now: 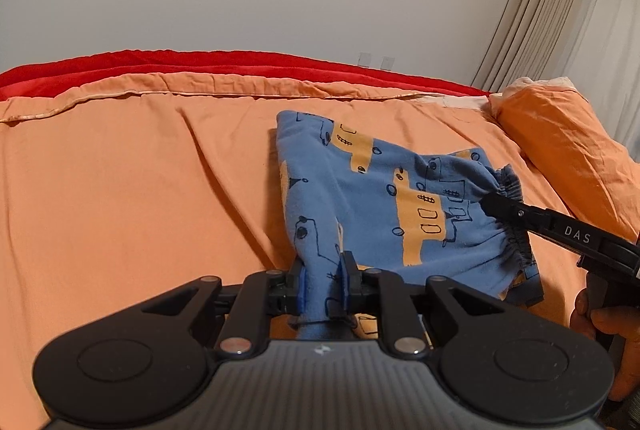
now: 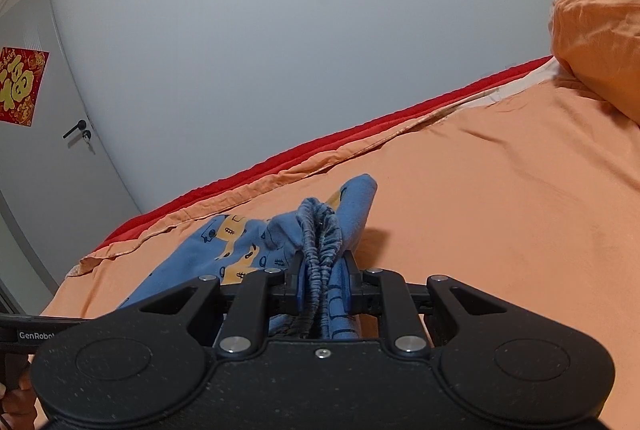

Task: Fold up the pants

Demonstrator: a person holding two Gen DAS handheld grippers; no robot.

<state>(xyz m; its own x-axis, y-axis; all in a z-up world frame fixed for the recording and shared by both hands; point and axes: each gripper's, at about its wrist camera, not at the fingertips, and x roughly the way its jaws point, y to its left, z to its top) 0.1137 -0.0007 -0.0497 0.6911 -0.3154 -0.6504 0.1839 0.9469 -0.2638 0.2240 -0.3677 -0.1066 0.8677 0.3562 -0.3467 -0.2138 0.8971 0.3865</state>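
So my left gripper (image 1: 322, 284) is clamped on a fold of the blue pajama pants (image 1: 372, 190), and my right gripper (image 2: 323, 284) pinches the bunched elastic waistband (image 2: 320, 230). They're lying mostly on the orange bedsheet (image 1: 140, 190).

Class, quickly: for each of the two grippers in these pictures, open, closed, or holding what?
Left gripper: closed on a fold of the blue cotton pants with yellow vehicle print.
Right gripper: closed on the pants' bunched grey elastic waistband.
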